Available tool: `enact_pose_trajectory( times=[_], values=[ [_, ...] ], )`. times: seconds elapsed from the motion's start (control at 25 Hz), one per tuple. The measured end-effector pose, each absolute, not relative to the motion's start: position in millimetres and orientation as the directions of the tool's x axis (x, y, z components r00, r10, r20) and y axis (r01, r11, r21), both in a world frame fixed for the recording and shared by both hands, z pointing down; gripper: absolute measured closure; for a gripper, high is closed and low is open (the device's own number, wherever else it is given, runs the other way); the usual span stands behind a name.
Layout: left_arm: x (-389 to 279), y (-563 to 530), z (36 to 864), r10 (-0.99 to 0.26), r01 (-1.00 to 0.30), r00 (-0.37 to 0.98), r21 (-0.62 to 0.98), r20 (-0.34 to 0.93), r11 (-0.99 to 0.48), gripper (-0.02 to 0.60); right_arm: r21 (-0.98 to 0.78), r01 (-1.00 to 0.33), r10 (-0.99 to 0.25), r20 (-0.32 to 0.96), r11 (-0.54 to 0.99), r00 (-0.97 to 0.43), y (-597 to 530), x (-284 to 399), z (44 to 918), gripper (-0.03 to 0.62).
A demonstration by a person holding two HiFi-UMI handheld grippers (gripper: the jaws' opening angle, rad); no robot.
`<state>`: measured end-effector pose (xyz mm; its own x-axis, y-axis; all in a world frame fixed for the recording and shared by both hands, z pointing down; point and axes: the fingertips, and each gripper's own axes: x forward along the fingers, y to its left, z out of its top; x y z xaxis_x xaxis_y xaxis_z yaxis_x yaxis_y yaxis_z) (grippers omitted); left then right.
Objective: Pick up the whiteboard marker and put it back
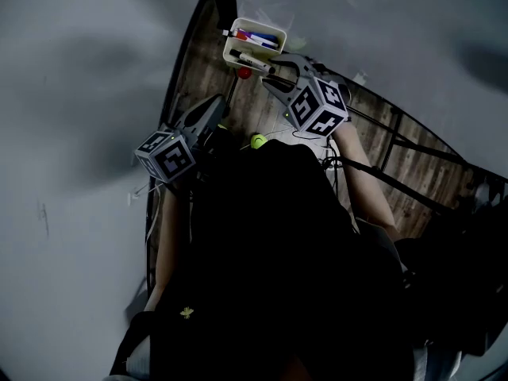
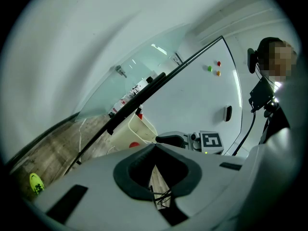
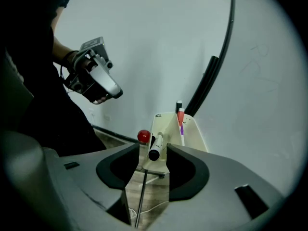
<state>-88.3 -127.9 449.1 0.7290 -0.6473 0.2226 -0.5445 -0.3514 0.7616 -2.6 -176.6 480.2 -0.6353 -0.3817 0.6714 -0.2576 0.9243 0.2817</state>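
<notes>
Cream plastic forms the marker tray [image 3: 195, 134] beside the whiteboard [image 3: 144, 57]. The black-capped whiteboard marker [image 3: 157, 143] lies slanted across the tray's near rim with its cap end toward us. It is not yet down among the red-capped marker [image 3: 181, 115] and the others inside. Our right tongs [image 3: 153, 146] stand apart, a pad on either side of the marker with a thin gap each way, so we judge that nothing grips it now. Our left tongs [image 2: 154, 147] are closed on nothing and held back from the tray.

We think the main risk is the perch. Balanced on the rim, the marker could roll or tip off onto the wooden floor [image 3: 151, 196]. Drawing the right tongs back at an angle could also catch the cap on a pad and drag the marker out. A sideways nudge might instead knock the small red ball [image 3: 143, 136] just beside the tray, or jostle the tray itself.
</notes>
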Motion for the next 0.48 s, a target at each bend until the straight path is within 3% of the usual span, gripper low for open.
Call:
enact_pose_trajectory(
  times=[0.48],
  values=[
    [-91.1,-128.5,450.1,-0.650,-0.541,0.727,0.768,0.223,-0.342,0.549,0.509,-0.001,-0.432,0.730,0.861,-0.530,-179.6,-5.6,490.8,0.422]
  ],
)
